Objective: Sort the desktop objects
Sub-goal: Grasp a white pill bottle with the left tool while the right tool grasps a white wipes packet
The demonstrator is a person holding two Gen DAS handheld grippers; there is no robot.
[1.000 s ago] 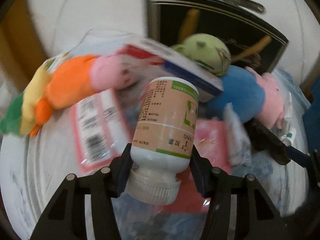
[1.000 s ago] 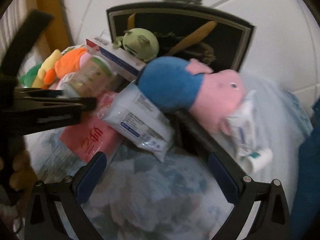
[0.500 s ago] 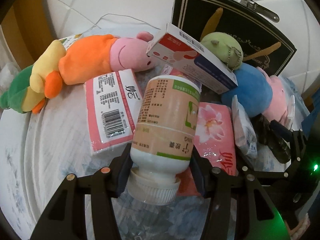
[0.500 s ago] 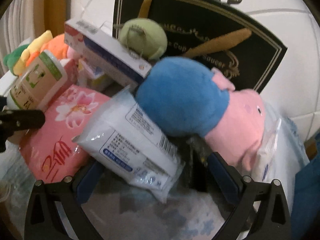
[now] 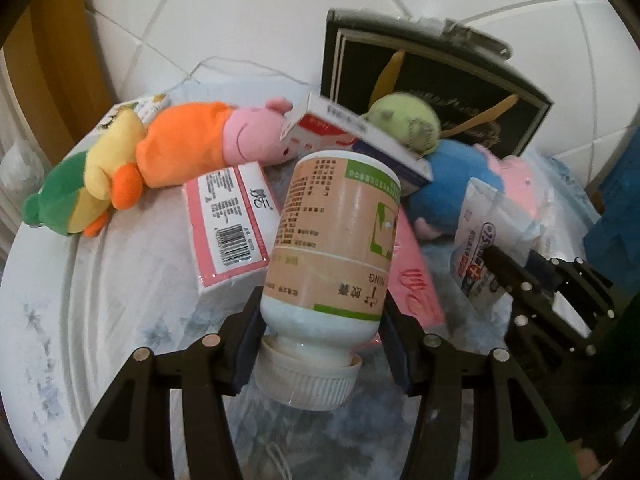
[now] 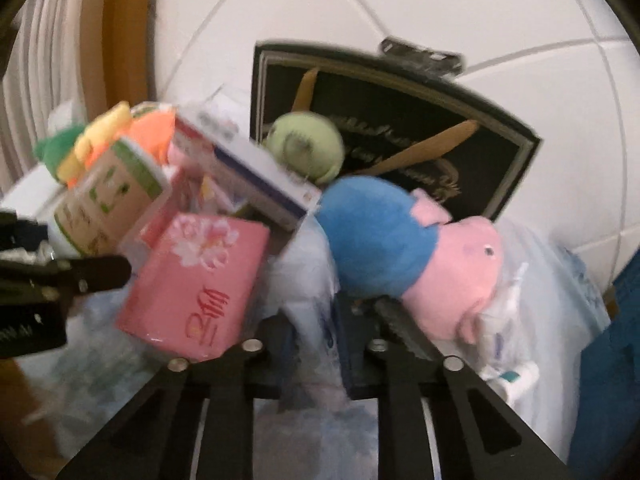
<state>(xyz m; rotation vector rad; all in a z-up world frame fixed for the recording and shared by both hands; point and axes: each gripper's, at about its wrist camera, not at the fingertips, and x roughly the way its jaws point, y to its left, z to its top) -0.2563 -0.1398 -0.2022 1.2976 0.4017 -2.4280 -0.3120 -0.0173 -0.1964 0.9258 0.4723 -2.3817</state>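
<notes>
My left gripper (image 5: 320, 344) is shut on a tan-labelled pill bottle (image 5: 336, 240), held cap toward the camera above the table; the bottle also shows in the right wrist view (image 6: 108, 196). My right gripper (image 6: 314, 344) is shut on a white plastic wipes pack (image 6: 308, 264), which also shows in the left wrist view (image 5: 484, 240). Around them lie a blue and pink pig plush (image 6: 400, 248), a pink tissue pack (image 6: 196, 280), a second tissue pack (image 5: 232, 228), a red-white-blue box (image 5: 352, 136), a green plush ball (image 6: 308, 148) and an orange plush (image 5: 176, 148).
A black framed board (image 5: 436, 84) leans on the white tiled wall behind the pile. A toothpaste tube (image 6: 508, 360) lies at the right beside the pig plush. A blue object (image 6: 608, 380) stands at the far right. The table (image 5: 80, 300) has a pale patterned cloth.
My right gripper has moved in and closed on the wipes pack, which was between its open fingers before. My left gripper has kept hold of the bottle and drawn back a little.
</notes>
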